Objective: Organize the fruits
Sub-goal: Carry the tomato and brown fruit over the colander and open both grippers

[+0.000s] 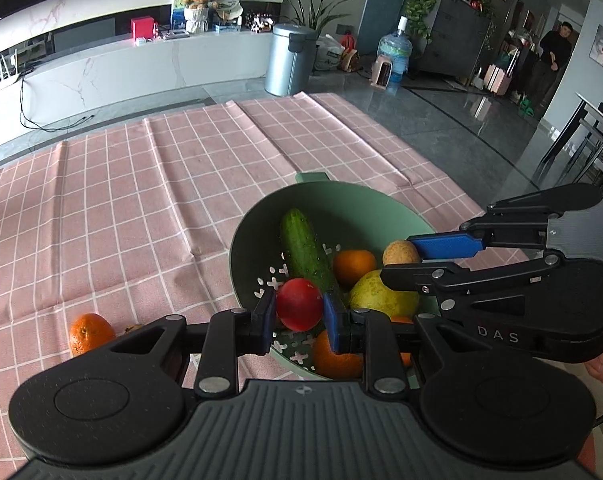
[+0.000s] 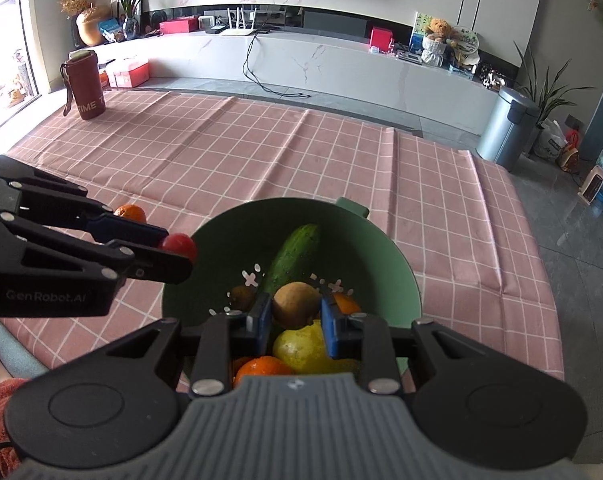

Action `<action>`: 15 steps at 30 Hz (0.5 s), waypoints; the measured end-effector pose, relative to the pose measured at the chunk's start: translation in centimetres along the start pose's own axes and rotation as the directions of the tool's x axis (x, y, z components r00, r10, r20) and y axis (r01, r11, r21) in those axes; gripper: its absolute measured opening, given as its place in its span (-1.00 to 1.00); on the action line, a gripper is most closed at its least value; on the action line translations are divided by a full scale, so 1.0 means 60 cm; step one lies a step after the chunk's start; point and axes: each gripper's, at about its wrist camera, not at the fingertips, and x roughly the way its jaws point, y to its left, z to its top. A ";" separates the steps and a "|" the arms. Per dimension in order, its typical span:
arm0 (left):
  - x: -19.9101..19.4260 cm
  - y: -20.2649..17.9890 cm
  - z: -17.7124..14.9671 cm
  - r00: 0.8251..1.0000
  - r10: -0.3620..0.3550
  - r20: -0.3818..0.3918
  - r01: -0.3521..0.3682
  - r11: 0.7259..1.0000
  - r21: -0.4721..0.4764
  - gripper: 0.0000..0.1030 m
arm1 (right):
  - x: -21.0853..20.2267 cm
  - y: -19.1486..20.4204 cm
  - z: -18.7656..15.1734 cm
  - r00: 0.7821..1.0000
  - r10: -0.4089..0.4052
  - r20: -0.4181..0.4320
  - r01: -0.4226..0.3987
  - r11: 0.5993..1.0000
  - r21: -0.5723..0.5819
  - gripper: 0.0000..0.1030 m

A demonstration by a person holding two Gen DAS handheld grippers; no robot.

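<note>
In the left wrist view, the left gripper (image 1: 299, 311) is seen pinching a red tomato (image 1: 299, 309) between its blue pads, held above the near rim of the green bowl (image 1: 341, 200). Part of an orange (image 1: 335, 354) at 6 o'clock in the bowl is hidden behind the right finger. A cucumber (image 1: 305, 250), a second orange (image 1: 354, 267) and a pear (image 1: 381, 298) are seen inside; a brown fruit (image 1: 399, 253) is held by the right gripper (image 1: 409, 258) at 3 o'clock. A loose orange (image 1: 90, 332) lies on the cloth (image 1: 141, 200) at 9 o'clock, half cut off by the gripper body. In the right wrist view, the right gripper (image 2: 295, 314) is closed on the brown fruit (image 2: 295, 305) over the bowl (image 2: 385, 248), masking much of the pear (image 2: 305, 346). A red bottle (image 2: 86, 84) at 11 o'clock is shown only here. The left gripper (image 2: 177, 250) with the tomato (image 2: 179, 245) enters at 9 o'clock, above the bowl's left rim.
</note>
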 end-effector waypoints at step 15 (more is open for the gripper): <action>0.069 -0.015 0.010 0.989 0.067 -0.130 -0.052 0.992 0.114 -0.45 | 0.105 -0.034 0.019 0.988 0.082 -0.130 -0.084 0.996 -0.013 -0.57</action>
